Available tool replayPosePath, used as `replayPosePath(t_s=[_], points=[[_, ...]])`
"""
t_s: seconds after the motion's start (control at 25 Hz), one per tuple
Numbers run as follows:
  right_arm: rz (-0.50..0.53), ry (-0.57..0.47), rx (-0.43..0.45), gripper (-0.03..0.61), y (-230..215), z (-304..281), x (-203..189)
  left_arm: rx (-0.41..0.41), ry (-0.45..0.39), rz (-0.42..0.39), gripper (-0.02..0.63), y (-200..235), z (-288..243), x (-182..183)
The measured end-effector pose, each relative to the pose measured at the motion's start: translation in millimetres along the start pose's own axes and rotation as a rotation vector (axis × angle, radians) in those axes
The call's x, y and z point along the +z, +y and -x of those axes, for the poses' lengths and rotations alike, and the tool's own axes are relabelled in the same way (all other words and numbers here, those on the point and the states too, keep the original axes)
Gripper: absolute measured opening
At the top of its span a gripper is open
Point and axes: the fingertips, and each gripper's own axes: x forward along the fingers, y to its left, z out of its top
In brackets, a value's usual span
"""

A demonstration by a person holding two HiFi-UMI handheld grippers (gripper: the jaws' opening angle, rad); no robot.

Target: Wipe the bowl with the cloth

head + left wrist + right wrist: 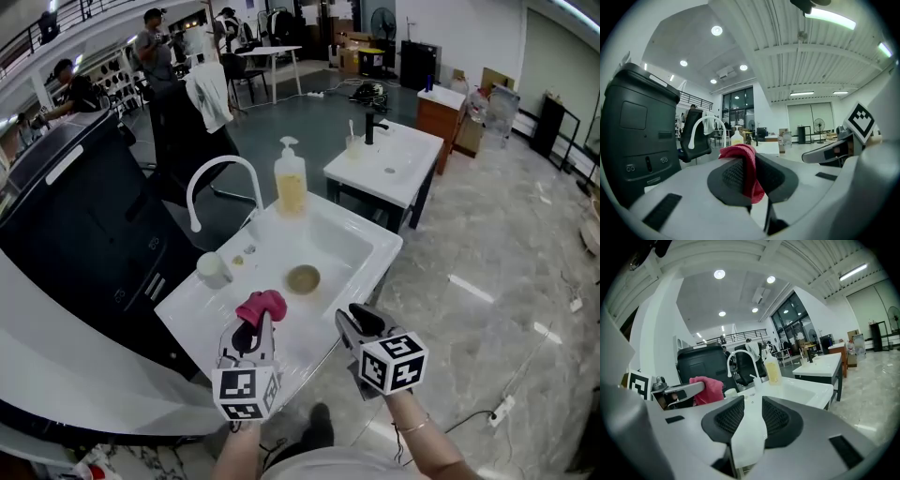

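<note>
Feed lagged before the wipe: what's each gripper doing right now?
Left gripper: closed on the red cloth.
Right gripper: open, holding nothing.

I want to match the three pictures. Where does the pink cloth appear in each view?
Head view: the cloth is low, a little left of centre.
Left gripper view: the cloth is at the centre, very near the camera.
Right gripper view: the cloth is left of centre and looks smaller.
Shared landmark: the soap bottle, farther away than the cloth in every view.

The sink basin lies open from the near edge; faucet, soap bottle and cup line its far-left rim.
</note>
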Motion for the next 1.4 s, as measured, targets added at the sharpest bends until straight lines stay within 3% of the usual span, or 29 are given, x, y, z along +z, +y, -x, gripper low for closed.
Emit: replayPosePath(t_s=[0.4, 0.84, 1.4], points=[[0.02, 0.039, -0.019, 0.109, -16, -85, 22, 0.009, -0.01, 0.014, 0.048, 62, -68, 6], [0.015, 0.072, -0.029, 0.109, -41, -134, 30, 0.018, 0.009, 0.051, 0.048, 88, -108, -4], [0.075, 0.198, 0.069, 0.109, -93, -234, 31, 0.105, 0.074, 0.092, 0.048, 104, -179, -30]])
